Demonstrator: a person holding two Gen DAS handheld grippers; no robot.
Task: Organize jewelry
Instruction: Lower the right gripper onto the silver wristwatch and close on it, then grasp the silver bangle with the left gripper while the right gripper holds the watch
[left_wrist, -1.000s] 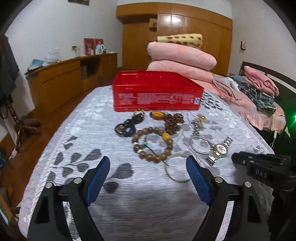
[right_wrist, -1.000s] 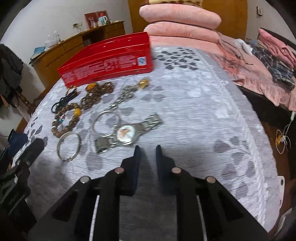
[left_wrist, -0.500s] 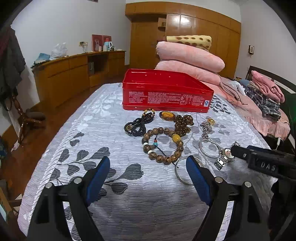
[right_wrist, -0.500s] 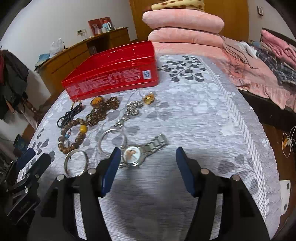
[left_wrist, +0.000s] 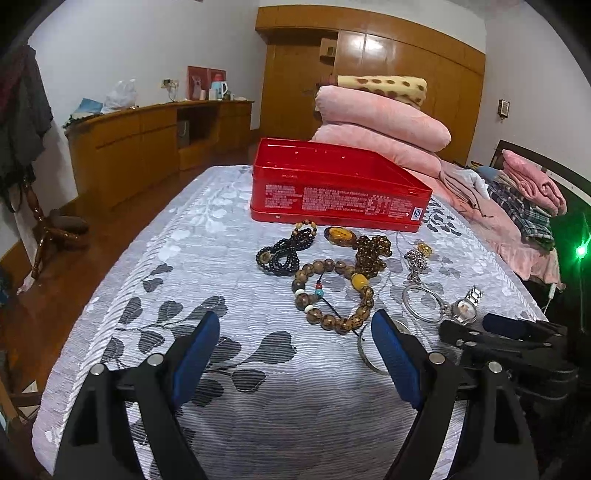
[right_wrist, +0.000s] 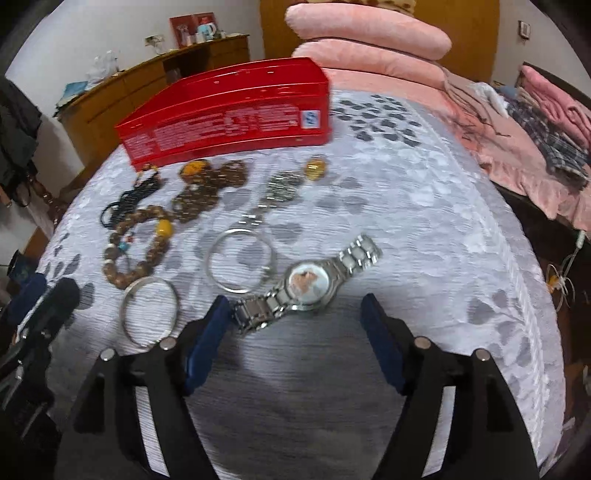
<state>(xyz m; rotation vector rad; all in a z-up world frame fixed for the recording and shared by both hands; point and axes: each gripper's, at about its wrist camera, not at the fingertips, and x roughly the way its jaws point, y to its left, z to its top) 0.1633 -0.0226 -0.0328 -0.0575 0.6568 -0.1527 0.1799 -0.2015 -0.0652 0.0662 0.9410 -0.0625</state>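
Observation:
Jewelry lies on the grey leaf-patterned bedspread in front of an open red tin (left_wrist: 340, 199) (right_wrist: 229, 122). My right gripper (right_wrist: 293, 310) hovers just short of a silver wristwatch (right_wrist: 308, 282) (left_wrist: 466, 305); its jaws are opening, the strap end lies near the left fingertip, and no pad touches it. Two silver bangles (right_wrist: 240, 260) (right_wrist: 149, 312) lie left of the watch. My left gripper (left_wrist: 295, 325) stands open and empty, just before a wooden bead bracelet (left_wrist: 332, 295). Black beads (left_wrist: 284, 254), an amber pendant (left_wrist: 340, 234) and a gold charm (right_wrist: 316, 168) lie nearer the tin.
Stacked pink pillows (left_wrist: 384, 122) rise behind the tin. Folded clothes (left_wrist: 524, 195) lie on the right side of the bed. A wooden sideboard (left_wrist: 147, 147) runs along the left wall, and the bed drops to the wooden floor (left_wrist: 74, 280) on the left.
My right gripper went from shut to wide open and moved forward toward the watch. The left gripper stayed open and nearly in place.

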